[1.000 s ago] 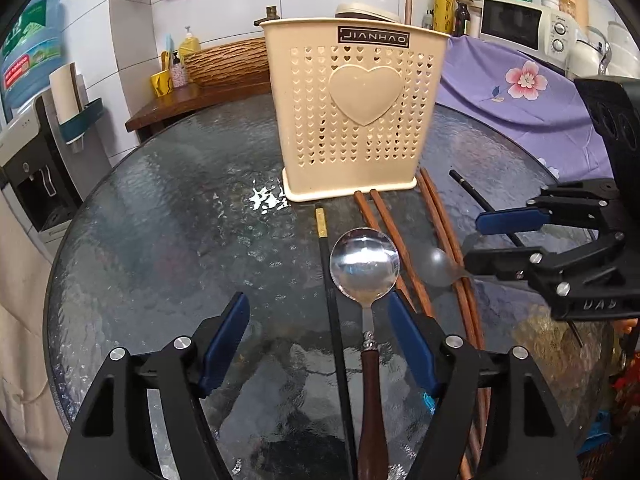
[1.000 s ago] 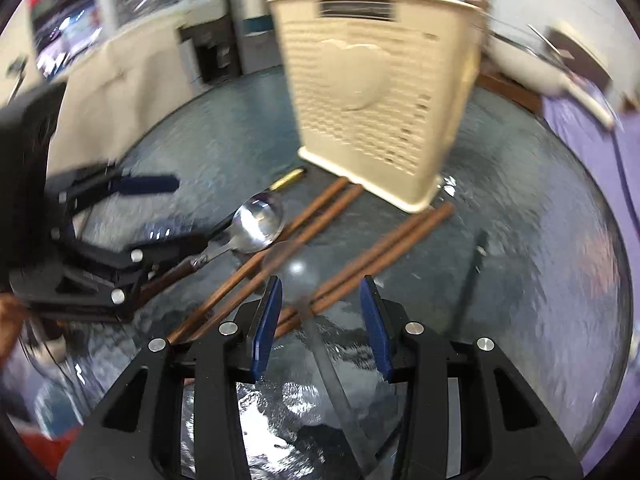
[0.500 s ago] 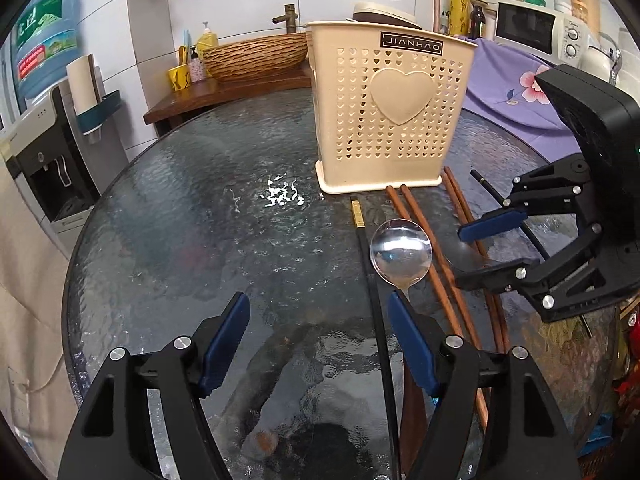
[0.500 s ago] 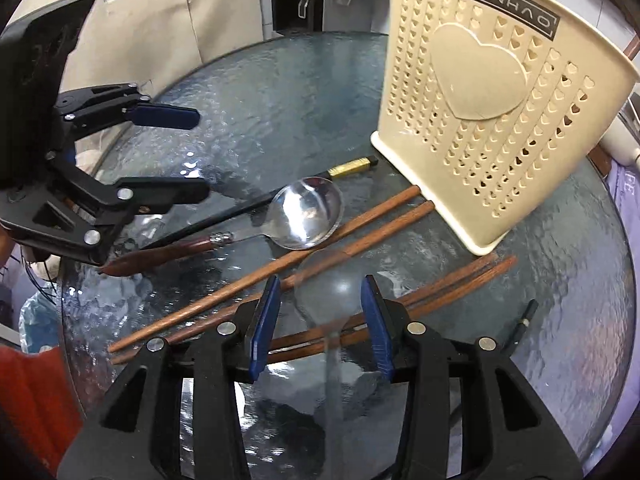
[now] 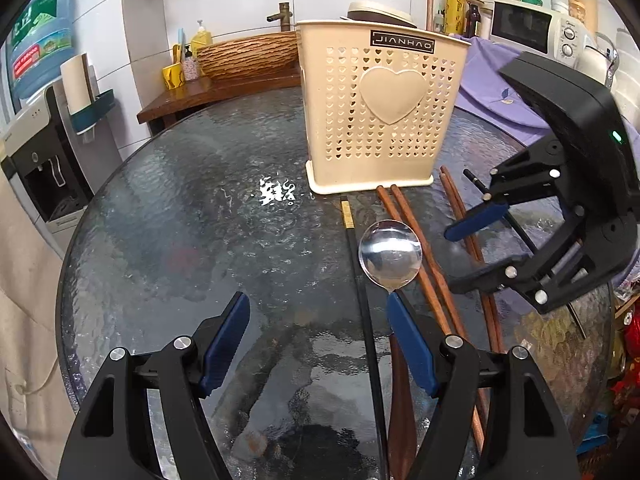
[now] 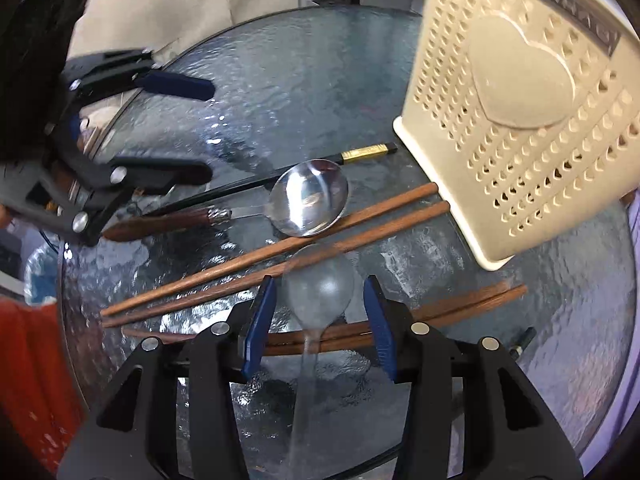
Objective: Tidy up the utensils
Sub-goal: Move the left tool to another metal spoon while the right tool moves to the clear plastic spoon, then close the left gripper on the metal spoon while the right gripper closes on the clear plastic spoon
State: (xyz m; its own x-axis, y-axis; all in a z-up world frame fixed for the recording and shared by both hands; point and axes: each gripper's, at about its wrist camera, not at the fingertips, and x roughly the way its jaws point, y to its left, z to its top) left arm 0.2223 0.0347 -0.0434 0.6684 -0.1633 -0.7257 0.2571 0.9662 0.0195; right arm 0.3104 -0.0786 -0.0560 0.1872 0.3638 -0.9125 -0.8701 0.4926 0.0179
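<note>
A cream perforated utensil holder (image 5: 384, 108) stands upright on the round glass table (image 5: 180, 220); it also shows in the right wrist view (image 6: 528, 128). In front of it lie a metal spoon with a wooden handle (image 5: 390, 256) (image 6: 308, 198), a black chopstick with a gold band (image 5: 362, 280) (image 6: 256, 184) and several brown wooden chopsticks (image 5: 424, 264) (image 6: 280, 252). My left gripper (image 5: 318, 344) is open, low over the table, left of the spoon handle. My right gripper (image 6: 320, 316) is open just above the brown chopsticks; it shows in the left wrist view (image 5: 476, 252). A faint spoon-shaped reflection lies between its fingers.
A thin black stick (image 5: 500, 216) lies at the table's right side. Behind the table are a wooden shelf with a woven basket (image 5: 248, 56), a purple cloth (image 5: 492, 84), a microwave (image 5: 532, 26) and a water dispenser (image 5: 44, 168).
Both grippers have drawn back and risen a little from the utensils. The right gripper has swung so the holder sits further right in its view. The utensils have not moved.
</note>
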